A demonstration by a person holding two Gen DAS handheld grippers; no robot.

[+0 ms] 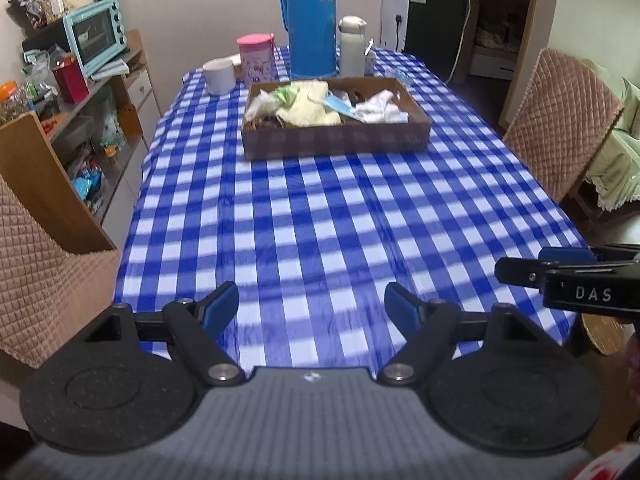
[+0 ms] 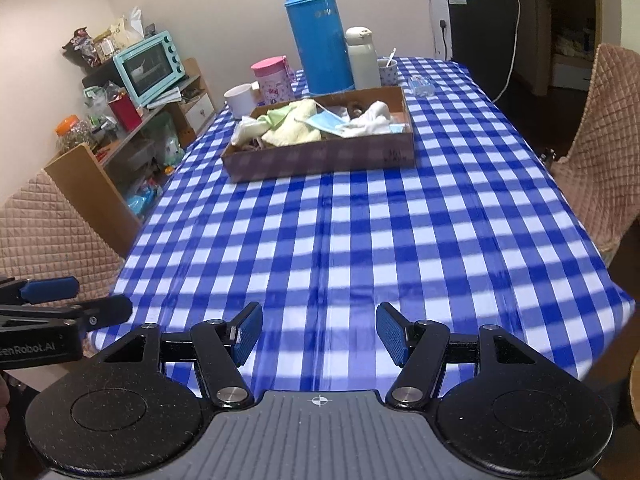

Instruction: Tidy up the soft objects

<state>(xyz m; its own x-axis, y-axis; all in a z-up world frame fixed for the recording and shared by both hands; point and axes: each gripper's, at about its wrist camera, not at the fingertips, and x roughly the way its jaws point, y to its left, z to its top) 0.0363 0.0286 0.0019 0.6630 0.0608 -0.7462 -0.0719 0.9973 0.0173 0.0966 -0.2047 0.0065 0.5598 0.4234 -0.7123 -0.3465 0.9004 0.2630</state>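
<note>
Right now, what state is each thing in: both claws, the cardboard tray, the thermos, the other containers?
Left claw: open, empty.
Right claw: open, empty.
Shallow brown cardboard tray: filled with loose cloths and face masks.
Tall blue thermos: upright, capped.
Cream insulated bottle: upright, lid shut.
Pink plastic canister: upright, lidded.
White ceramic mug: upright.

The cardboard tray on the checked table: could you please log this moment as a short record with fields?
surface: blue and white checked tablecloth
container: cardboard tray, far half of table
contents: yellow cloth, blue face mask, white cloth, piled loosely
behind tray: blue thermos, white bottle, pink canister, white mug
left gripper: open, empty, near edge
right gripper: open, empty, near edge
</note>
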